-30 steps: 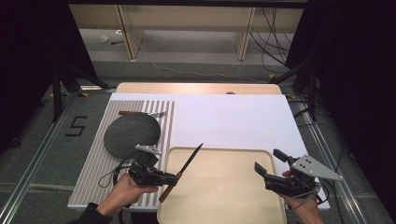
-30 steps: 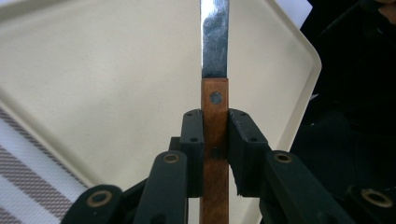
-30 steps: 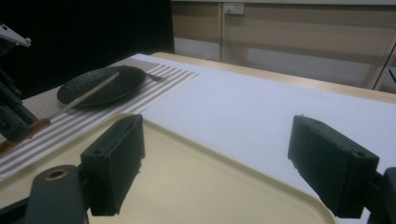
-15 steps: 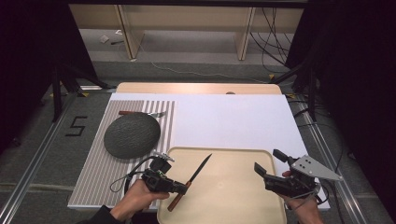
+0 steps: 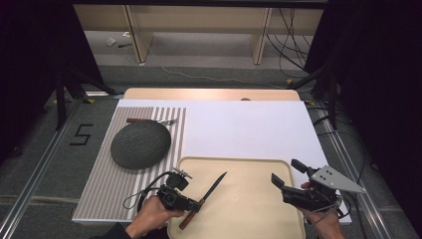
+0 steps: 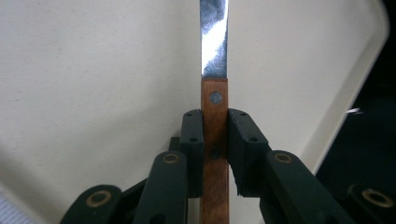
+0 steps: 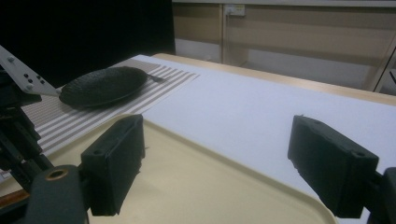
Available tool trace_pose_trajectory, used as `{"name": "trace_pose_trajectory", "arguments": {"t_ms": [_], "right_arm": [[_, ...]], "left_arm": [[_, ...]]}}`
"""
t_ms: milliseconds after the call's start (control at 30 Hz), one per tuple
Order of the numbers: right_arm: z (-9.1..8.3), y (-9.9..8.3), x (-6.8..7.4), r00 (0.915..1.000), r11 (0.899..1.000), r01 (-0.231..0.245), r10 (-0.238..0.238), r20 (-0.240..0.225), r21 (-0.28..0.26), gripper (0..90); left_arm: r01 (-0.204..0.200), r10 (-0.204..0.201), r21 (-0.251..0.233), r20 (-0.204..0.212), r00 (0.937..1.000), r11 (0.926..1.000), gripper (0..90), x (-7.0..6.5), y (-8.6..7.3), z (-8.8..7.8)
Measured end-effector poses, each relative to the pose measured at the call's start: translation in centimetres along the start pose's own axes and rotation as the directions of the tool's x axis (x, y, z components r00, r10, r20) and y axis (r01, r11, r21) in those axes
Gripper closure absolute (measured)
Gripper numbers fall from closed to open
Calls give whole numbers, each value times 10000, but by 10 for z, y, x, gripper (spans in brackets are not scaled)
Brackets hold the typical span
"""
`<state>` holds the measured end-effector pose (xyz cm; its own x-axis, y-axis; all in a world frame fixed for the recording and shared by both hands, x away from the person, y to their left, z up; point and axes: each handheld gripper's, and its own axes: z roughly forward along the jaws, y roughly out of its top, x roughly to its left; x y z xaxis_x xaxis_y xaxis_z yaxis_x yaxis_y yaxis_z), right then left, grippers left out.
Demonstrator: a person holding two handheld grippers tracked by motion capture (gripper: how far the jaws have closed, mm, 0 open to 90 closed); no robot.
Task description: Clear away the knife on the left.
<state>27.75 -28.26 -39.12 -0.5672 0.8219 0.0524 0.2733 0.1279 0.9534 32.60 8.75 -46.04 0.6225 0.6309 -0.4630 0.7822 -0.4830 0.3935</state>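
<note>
Left gripper: I clamp the knife handle; blade tip cut off.
Right gripper: jaws apart over tray.
Plate: utensil behind, perhaps a fork.

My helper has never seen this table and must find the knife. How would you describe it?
Find the cream tray at the table's near edge. Over its left part, the left gripper clamps a knife by its brown wooden handle, with the bare steel blade pointing away. The other utensil lies behind the dark plate.
</note>
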Motion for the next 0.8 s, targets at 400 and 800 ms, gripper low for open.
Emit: {"name": "trace_pose_trajectory", "arguments": {"t_ms": [400, 800], "right_arm": [[0, 0, 0, 10000, 10000, 1, -1, -29, -3, 198], [-1, 0, 1, 10000, 10000, 39, -39, -54, -16, 199]], "left_arm": [[-325, 360, 620, -570, 9977, 9975, 719, -4, -2, 11], [-2475, 2546, -1413, 342, 9664, 9585, 289, -28, 2, -3]]}}
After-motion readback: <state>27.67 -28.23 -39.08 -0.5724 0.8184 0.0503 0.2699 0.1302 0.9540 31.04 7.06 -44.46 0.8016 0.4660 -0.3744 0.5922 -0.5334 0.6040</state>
